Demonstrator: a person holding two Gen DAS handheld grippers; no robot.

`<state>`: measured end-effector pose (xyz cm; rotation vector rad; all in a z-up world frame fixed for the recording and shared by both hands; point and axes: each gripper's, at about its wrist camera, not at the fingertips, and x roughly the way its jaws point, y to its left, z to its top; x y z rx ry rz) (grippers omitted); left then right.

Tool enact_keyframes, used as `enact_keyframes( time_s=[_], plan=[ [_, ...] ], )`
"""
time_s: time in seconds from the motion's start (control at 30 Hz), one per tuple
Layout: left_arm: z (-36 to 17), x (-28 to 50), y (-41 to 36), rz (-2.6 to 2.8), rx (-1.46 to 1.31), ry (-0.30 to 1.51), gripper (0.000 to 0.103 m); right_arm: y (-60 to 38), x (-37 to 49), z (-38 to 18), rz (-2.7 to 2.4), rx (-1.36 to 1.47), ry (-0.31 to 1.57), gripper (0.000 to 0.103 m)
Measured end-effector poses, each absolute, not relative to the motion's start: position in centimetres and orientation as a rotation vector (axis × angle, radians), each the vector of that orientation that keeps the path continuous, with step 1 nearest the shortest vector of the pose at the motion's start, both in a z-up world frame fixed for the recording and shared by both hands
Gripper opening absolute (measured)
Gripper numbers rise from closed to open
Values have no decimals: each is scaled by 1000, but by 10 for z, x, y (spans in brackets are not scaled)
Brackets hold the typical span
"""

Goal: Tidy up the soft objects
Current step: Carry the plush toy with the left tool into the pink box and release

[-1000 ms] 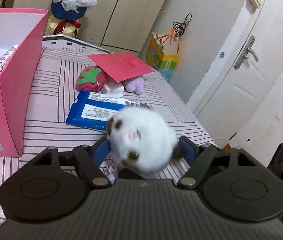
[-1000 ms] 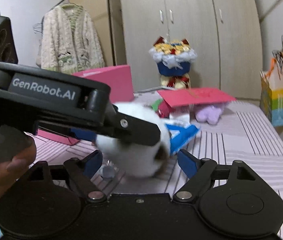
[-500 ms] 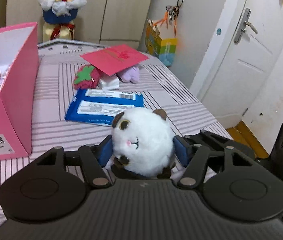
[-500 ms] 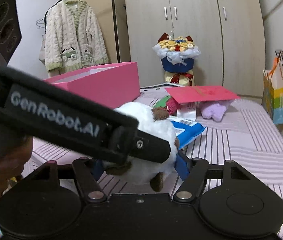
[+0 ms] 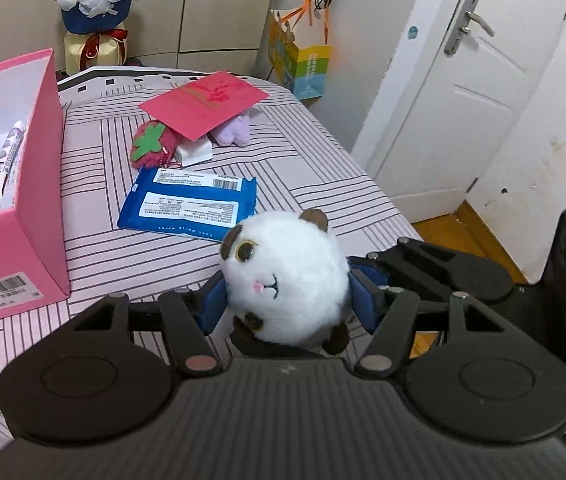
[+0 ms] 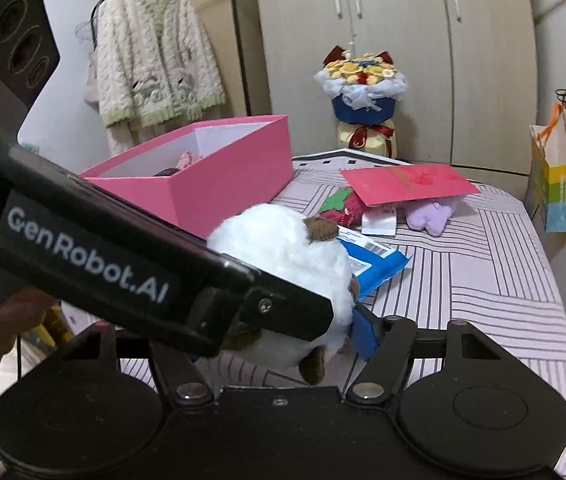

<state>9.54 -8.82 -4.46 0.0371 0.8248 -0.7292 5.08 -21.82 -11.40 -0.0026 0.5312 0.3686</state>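
Raised since the earlier frame, the round white plush panda (image 5: 287, 280) is being clamped by both tools; the open pink cardboard box (image 5: 39, 184) is lying to the left tool's (image 5: 285, 308) left.

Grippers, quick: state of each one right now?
Left hand-held gripper: closed on the white plush ball.
Right hand-held gripper: pads at the same plush; whether it grips cannot be told.

White round plush (image 6: 283, 248) between both pairs of jaws, left gripper (image 6: 295, 316) crossing in front; behind, pink box (image 6: 227, 184), blue wipes pack (image 6: 375, 262), red envelope (image 6: 407, 184) on striped bed (image 6: 483, 272).
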Motion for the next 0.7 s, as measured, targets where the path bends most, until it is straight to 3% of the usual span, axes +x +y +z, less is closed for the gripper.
enact_keyframes(
  time_s=[0.33, 0.7],
  plan=[
    [-13, 87, -41, -715, -102, 854, 62, -184, 42, -71, 443, -91, 546, 74],
    [47, 84, 26, -558, -73, 594, 63, -125, 78, -9, 580, -74, 380, 74]
  ],
)
